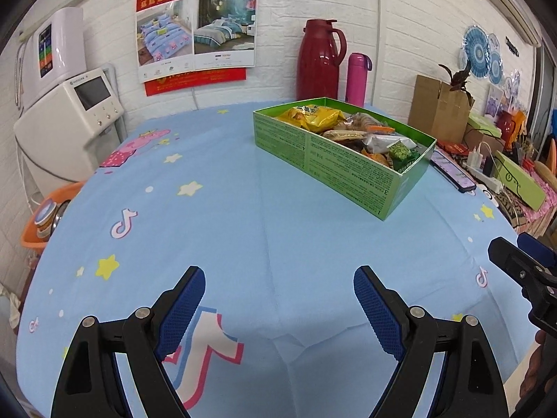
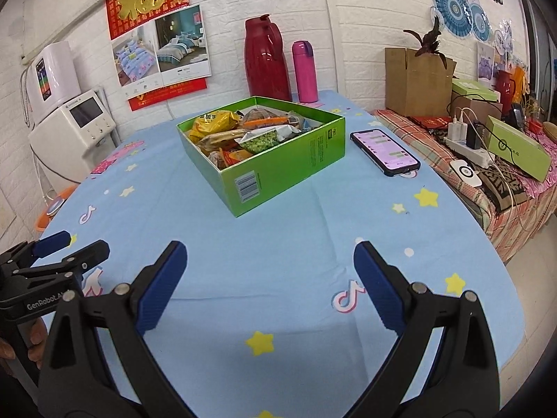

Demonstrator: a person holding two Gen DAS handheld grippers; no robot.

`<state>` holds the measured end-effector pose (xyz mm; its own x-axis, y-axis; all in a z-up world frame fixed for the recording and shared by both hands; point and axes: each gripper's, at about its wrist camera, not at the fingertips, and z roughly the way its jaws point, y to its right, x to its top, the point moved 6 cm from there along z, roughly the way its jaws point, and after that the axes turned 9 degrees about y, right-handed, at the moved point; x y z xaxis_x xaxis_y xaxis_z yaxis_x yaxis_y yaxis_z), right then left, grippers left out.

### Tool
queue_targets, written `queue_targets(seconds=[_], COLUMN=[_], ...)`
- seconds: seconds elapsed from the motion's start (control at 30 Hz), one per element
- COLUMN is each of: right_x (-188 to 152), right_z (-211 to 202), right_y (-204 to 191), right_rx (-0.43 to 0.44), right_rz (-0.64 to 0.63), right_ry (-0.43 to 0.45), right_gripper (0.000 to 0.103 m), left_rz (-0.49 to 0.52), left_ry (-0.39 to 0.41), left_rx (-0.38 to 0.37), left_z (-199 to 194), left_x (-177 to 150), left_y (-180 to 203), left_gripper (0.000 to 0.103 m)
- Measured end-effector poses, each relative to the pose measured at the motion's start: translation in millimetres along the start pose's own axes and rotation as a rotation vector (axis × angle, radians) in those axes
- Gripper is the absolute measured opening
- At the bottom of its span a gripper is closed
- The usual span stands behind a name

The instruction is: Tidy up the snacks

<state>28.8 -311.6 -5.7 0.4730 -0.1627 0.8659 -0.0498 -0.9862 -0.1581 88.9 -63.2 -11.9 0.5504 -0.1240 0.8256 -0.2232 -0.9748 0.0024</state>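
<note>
Well short of the green box [image 2: 275, 153], the left tool [image 1: 278, 310] and right tool [image 2: 269, 285] hover over the blue worktop [image 2: 278, 244], jaws spread and empty, seemingly because nothing remains outside. All snack packets [image 2: 243, 132] lie in that box, a phone [image 2: 384, 151] just beside it, two flasks beyond

An open green box [image 2: 278, 170] sits flat on the blue tablecloth [image 2: 278, 261], turned at an angle. Snack packets [image 2: 243, 132] fill it: a yellow bag [image 1: 313, 116], one apparently of green peas [image 2: 263, 141], orange wrappers.
</note>
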Motion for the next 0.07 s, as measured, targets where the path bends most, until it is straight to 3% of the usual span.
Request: queue_targets(seconds=[0.07], right_x=[-0.8], right_z=[0.4], right_y=[-0.9], right_rx=[0.0], right_rz=[0.001], right_ry=[-0.003], right_gripper=[0.097], left_rz=[0.003], left_ry=[-0.002], left_rx=[-0.002], left_z=[0.4], left_x=[-0.1], left_y=[-0.5], left_gripper=[0.089])
